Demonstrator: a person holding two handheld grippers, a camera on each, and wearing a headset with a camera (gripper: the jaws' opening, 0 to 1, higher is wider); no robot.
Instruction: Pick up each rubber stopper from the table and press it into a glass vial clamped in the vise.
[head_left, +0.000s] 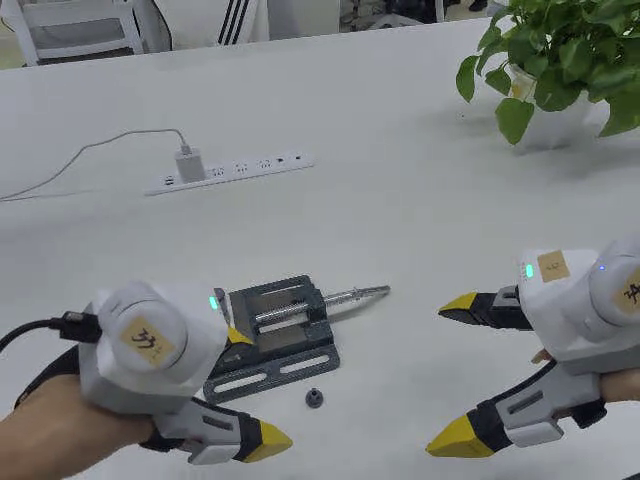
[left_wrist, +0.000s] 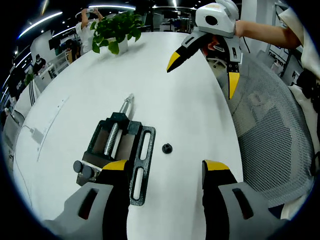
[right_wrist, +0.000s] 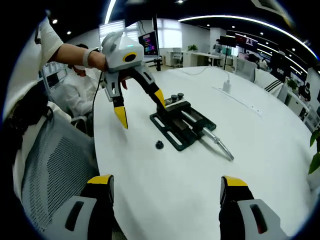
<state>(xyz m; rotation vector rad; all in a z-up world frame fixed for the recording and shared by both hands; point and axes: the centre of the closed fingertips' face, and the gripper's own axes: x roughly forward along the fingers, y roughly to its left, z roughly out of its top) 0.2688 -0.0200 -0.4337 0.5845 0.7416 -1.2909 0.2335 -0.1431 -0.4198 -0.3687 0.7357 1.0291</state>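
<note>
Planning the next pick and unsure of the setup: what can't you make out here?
- Head view: the left gripper covers the vise's left end, so what it clamps is hidden.
- Right gripper view: two dark-topped cylinders at the vise, too small to identify.
- Stopper: too small to tell which end is up.

We see a white surface (head_left: 420, 230) spanning the head view. At lower centre a dark vise (head_left: 280, 335) lies on it, screw handle pointing right. A small black stopper (head_left: 314, 398) sits just below the vise, apart from it. A white power strip (head_left: 235, 170) with a charger (head_left: 189, 162) and cable (head_left: 90, 148) lies upper left. A potted plant (head_left: 555, 60) stands upper right.
</note>
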